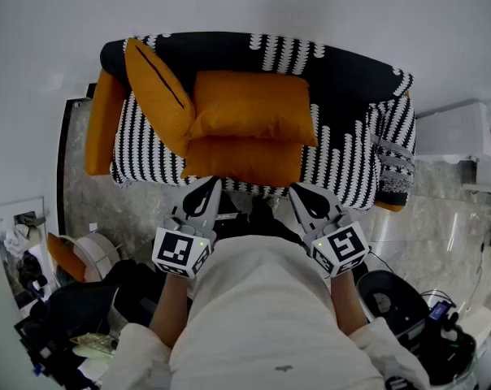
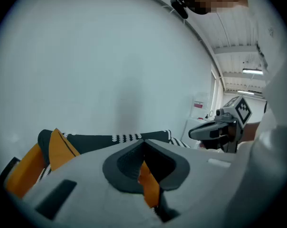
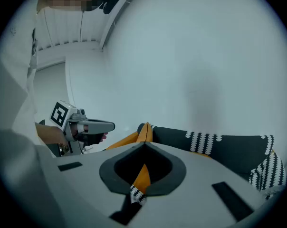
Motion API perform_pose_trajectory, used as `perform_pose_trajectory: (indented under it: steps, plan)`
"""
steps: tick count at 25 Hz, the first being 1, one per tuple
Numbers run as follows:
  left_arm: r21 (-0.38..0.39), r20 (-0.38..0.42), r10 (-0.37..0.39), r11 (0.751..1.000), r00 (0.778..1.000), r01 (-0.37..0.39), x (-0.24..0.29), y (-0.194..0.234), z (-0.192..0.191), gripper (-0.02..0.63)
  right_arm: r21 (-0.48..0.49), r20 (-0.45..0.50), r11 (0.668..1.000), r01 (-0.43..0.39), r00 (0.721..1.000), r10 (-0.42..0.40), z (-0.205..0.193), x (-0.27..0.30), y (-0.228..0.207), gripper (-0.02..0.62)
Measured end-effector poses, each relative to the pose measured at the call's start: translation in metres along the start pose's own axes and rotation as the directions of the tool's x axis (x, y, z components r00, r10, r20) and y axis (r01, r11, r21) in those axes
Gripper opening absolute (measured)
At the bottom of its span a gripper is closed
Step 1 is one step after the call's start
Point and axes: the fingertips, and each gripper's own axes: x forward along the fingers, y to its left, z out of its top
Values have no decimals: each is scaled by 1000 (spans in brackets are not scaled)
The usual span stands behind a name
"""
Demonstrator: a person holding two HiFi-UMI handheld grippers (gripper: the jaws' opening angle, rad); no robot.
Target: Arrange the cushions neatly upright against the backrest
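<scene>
Jaws of the left gripper and the right gripper are found pressed together at the tips, with nothing pinched; orange fabric is only glimpsed through the hollow behind each tip. Just beyond both tips, a flat orange fabric cushion lies at the front of the seat of the black-and-white patterned sofa. Directly beyond it, a second, plumper orange cushion is noted, resting partly over the first, toward the dark backrest. Beyond and left of the left jaws, a third orange cushion with a dark seam is leaned askew. All are judged light, soft and yielding. A pinch on a corner or seamed edge is advised, since a mid-panel grip would likely only bunch the cover.
</scene>
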Motion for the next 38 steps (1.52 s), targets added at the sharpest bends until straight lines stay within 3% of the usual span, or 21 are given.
perform_pose_trajectory:
  steps: [13,23,33,38]
  plan:
    - [4,-9,-27,1000,1000,27,11,-43,-2,11,56,31,998,-2,1000,1,-11,-33,-15,8]
    - [33,-54,-82,996,995,84,29,-79,-7,11,69,-37,997,28,999,-25,-39,-44,-31,9]
    - [33,-83,-114,993,990,117,45,-59,-2,11,102,-55,994,40,998,-35,-40,-2,-43,9]
    - [33,-79,-115,992,990,118,59,-30,9,11,152,-82,988,0,997,12,-42,44,-47,39]
